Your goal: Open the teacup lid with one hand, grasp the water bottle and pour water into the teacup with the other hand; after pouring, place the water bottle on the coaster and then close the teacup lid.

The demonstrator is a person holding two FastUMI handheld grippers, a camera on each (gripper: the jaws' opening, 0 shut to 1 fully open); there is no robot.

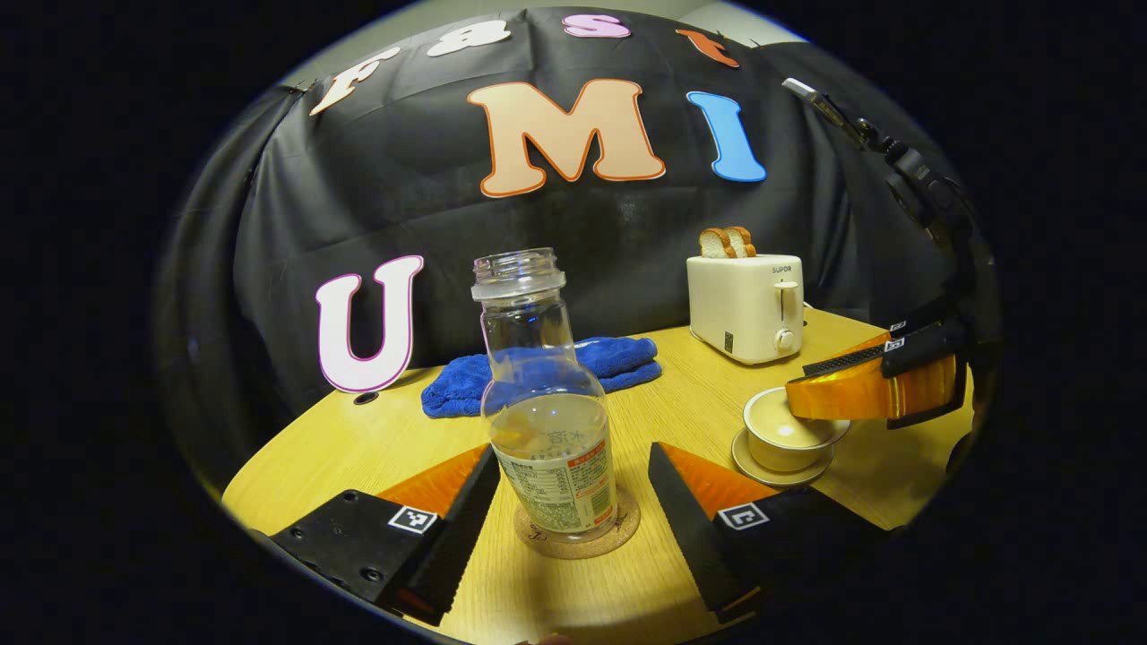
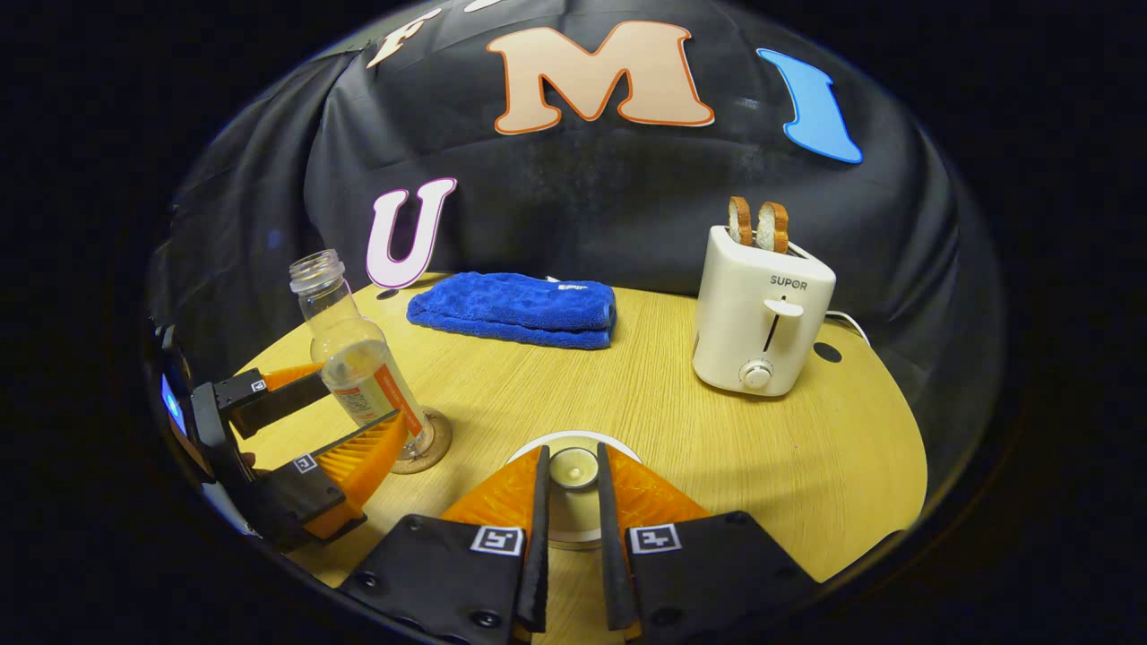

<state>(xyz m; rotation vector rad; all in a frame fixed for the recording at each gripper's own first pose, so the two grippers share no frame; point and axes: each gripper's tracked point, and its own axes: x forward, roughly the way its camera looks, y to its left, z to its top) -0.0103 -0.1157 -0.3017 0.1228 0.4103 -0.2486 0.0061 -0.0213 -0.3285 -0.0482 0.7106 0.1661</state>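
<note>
A clear, uncapped water bottle [image 1: 547, 421], partly filled, stands upright on a round cork coaster [image 1: 618, 536]. My left gripper [image 1: 572, 448] is open, with one finger on each side of the bottle's labelled lower part and a gap at the right finger. The right gripper view shows the same bottle [image 2: 354, 349] between the left gripper's [image 2: 358, 399] fingers. The beige teacup [image 1: 789, 443] sits on its saucer [image 1: 780, 473] to the right. My right gripper [image 2: 572, 448] is shut on the knob of the teacup lid [image 2: 573, 468]; I cannot tell whether the lid rests on the cup.
A white toaster [image 2: 762, 313] holding two bread slices stands at the back right. A folded blue towel [image 2: 515, 309] lies at the back centre. The round wooden table [image 2: 672, 421] ends close in front of both grippers.
</note>
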